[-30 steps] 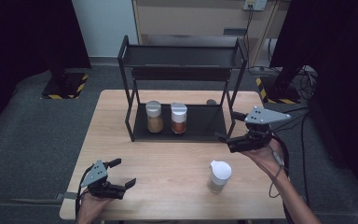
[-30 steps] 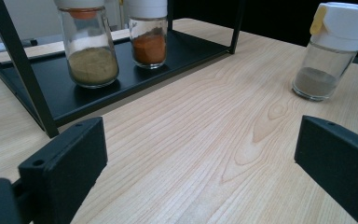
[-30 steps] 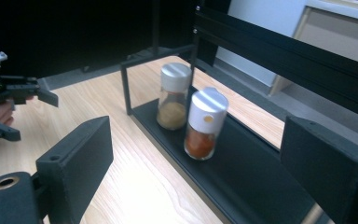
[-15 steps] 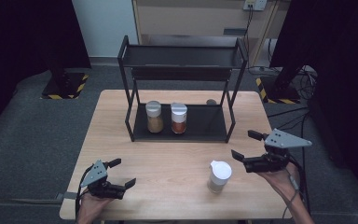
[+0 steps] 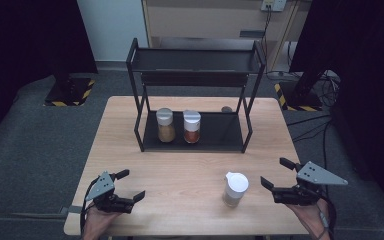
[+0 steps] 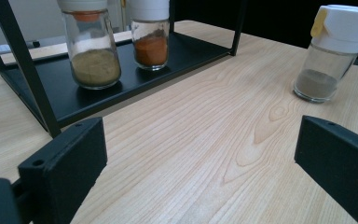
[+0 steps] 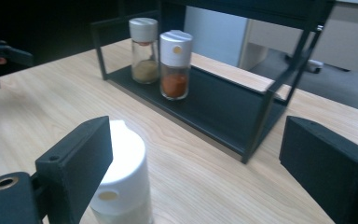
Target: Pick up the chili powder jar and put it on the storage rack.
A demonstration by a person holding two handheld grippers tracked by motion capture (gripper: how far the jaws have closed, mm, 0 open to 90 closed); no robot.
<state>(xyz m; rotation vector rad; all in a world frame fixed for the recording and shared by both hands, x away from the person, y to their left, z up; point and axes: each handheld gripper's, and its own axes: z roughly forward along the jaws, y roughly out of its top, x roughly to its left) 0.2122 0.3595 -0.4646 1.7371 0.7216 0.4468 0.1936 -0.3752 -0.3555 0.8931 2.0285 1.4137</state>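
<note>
Scanning my side of the table (image 5: 130, 135) from left to right:

- Left gripper (image 5: 128, 186): one, low at the near-left corner, jaws released with nothing between them, well apart from every jar.
- Rack (image 5: 195, 75): one, black, two tiers, at the far middle of the table.
- Jars on its lower shelf: two, both upright, just beside each other. The tan-filled jar (image 5: 165, 125) is on the left, the orange-filled jar (image 5: 191, 126) on the right.
- Loose jar (image 5: 235, 189): one, white cap, upright on the bare wood near the front edge, long axis vertical. This is the thing I judge I am after.
- Right gripper (image 5: 277, 173): one, jaws spread wide and empty, pointing left. The loose jar lies just to its left, near but not touching, not yet between the jaws. In the right gripper view its cap (image 7: 123, 163) sits beside the left jaw.

Nearer hand: mine on the right, by far.

Jar total: three.
</note>
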